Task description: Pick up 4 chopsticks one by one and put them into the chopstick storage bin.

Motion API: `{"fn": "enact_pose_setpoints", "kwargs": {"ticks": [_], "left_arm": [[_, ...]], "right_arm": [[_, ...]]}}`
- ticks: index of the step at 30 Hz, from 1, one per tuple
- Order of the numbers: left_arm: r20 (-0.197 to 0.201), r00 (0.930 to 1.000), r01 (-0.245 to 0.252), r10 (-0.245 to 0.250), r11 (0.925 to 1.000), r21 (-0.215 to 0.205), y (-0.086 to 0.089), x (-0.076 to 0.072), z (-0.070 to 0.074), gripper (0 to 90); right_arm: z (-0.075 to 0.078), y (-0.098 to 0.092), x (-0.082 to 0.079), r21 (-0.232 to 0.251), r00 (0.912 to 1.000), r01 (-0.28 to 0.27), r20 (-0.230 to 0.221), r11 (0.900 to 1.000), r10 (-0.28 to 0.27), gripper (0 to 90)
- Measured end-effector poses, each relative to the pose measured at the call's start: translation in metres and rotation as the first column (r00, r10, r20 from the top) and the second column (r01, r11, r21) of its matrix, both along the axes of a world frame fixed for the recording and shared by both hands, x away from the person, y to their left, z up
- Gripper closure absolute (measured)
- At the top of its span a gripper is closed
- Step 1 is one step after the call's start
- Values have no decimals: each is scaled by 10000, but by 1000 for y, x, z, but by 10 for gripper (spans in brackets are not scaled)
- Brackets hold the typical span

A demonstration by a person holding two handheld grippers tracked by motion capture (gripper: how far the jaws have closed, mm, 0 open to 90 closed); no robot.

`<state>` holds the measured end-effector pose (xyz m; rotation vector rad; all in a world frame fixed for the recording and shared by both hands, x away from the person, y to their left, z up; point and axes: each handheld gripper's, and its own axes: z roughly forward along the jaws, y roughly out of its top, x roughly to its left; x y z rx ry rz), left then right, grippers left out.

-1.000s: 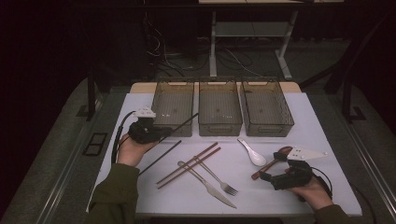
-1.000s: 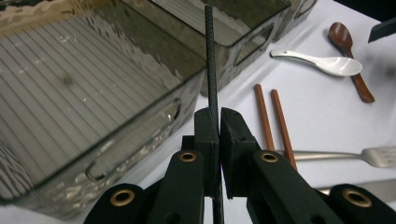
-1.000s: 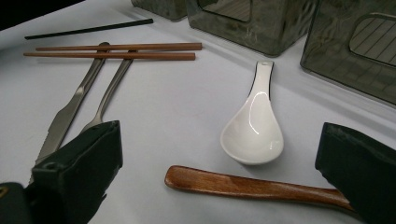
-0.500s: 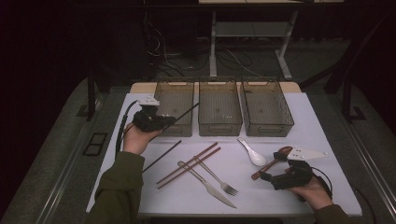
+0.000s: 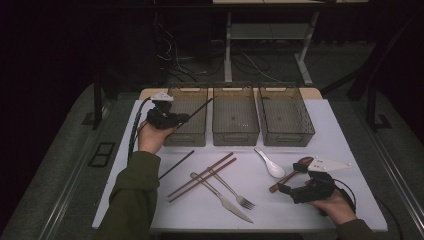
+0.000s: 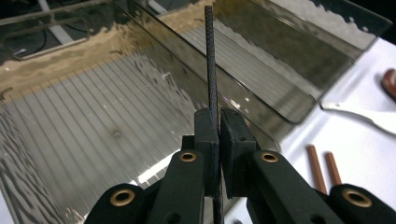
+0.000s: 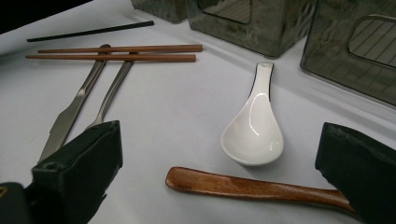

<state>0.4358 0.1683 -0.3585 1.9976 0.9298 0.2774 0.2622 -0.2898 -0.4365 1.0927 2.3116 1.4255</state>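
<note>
A: Black chopstick (image 6: pixel 209 56), pinched tight in the left tool (image 6: pixel 218 122) above the left bin (image 5: pixel 192 131). Why?
B: Probably sorting; its twin (image 5: pixel 176 164) lies on the desk (image 5: pixel 330 125). The right tool (image 7: pixel 219 161) gapes empty around the wooden spoon (image 7: pixel 252 186).

The high view looks forward and down from above the person's side, taking in the whole table (image 5: pixel 345 130) from some way off. The left gripper view rides close, facing into the leftmost bin (image 6: pixel 93 116) (image 5: pixel 189 116) along a black chopstick (image 6: pixel 210 60). The right gripper view sits low, sharing the white spoon (image 7: pixel 254 126) (image 5: pixel 270 164) and brown chopsticks (image 7: pixel 116 52) (image 5: pixel 202 176) with the high view.
</note>
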Motion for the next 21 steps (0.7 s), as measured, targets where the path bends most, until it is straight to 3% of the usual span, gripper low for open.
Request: {"fn": "enact_pose_setpoints", "kwargs": {"ticks": [6, 15, 19, 21], "left_arm": [[62, 9996, -286, 287, 9996, -76, 2, 15, 0, 850], [99, 9972, -749, 746, 9965, 371, 0, 35, -2, 850], [58, 9943, -1061, 1060, 9941, 239, 0, 45, -6, 849], [89, 9931, -1175, 1172, 9922, 406, 0, 51, -7, 850]], "right_arm": [[0, 0, 0, 28, 10000, 35, 11, 10000, -35, 5], [1, -1, -1, 83, 10000, 48, 48, 10000, -49, 5], [1, -1, -1, 82, 10000, 74, 23, 9999, -74, 5], [1, -1, -1, 97, 10000, 64, 31, 9999, -65, 5]]}}
